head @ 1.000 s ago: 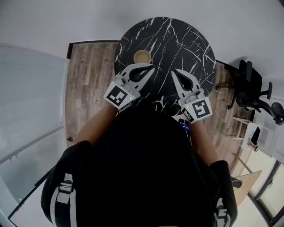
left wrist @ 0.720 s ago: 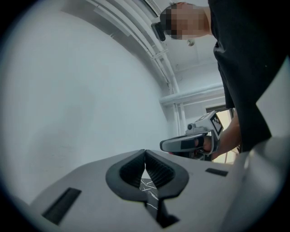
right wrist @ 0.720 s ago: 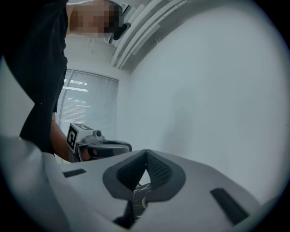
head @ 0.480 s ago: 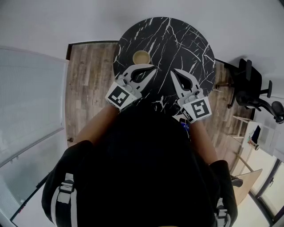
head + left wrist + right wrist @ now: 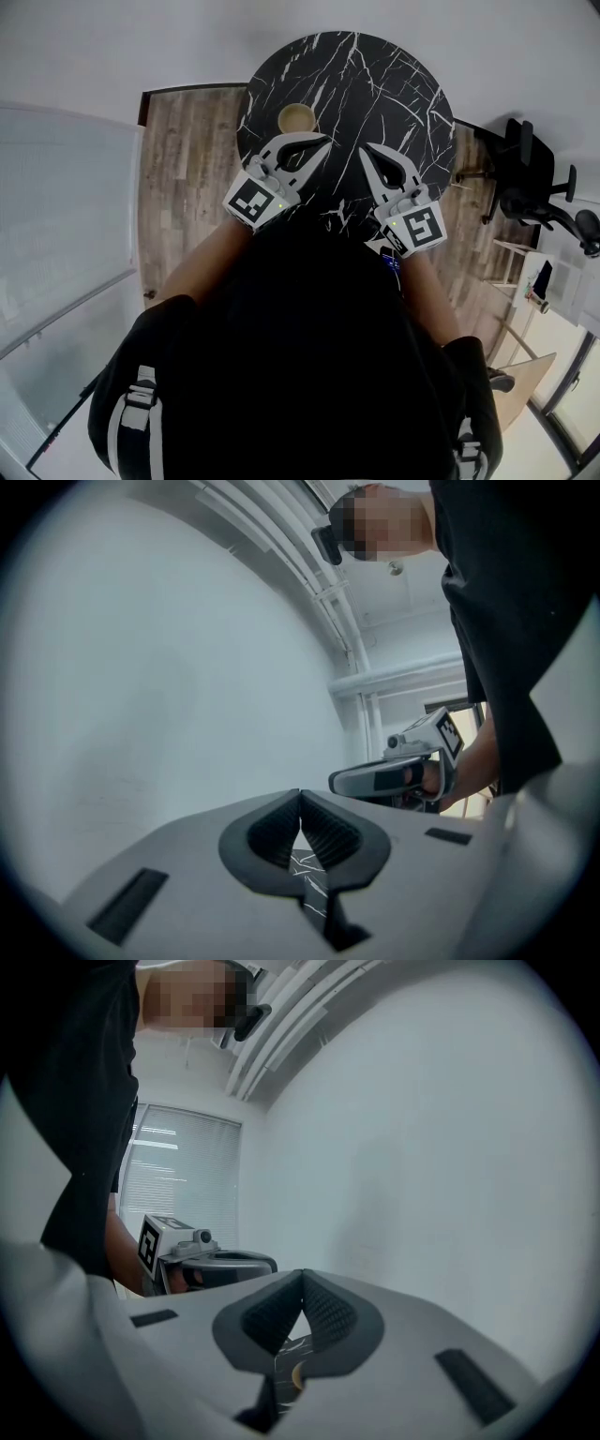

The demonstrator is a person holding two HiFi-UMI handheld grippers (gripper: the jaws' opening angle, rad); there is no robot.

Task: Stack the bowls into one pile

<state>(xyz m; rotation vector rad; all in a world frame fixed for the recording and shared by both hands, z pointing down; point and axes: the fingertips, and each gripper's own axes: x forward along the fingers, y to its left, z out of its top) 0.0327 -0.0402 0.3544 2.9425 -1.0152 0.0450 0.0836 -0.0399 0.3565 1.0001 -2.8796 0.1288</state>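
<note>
- Over a round black marble table [image 5: 375, 84], I hold my left gripper [image 5: 324, 142] and my right gripper [image 5: 364, 151] side by side. Both point roughly level across the near half of the top.
- The left gripper's jaws meet at the tips with nothing between them. Its own view shows only a sliver of veined tabletop through the gap behind the pads.
- The right gripper's jaws are likewise closed and empty. A small tan curve shows through the gap below them, probably an edge of the bowls.
- The bowls [image 5: 298, 119] show as one round tan shape on the left part of the table. They sit just beyond the left gripper's tips, and neither gripper touches them.
- No other bowl is in sight anywhere on the table, so I judge the stacking done, or all but done, with everything gathered in that one spot.
- From above I cannot tell how many bowls are in the pile or whether they nest squarely, because the shape is too small.
- As I read it, little is left: at most a check that the pile sits straight, then drawing both grippers away.
- A wooden floor [image 5: 187, 159] lies to the left of the table, and a black office chair [image 5: 525, 178] stands to the right.
</note>
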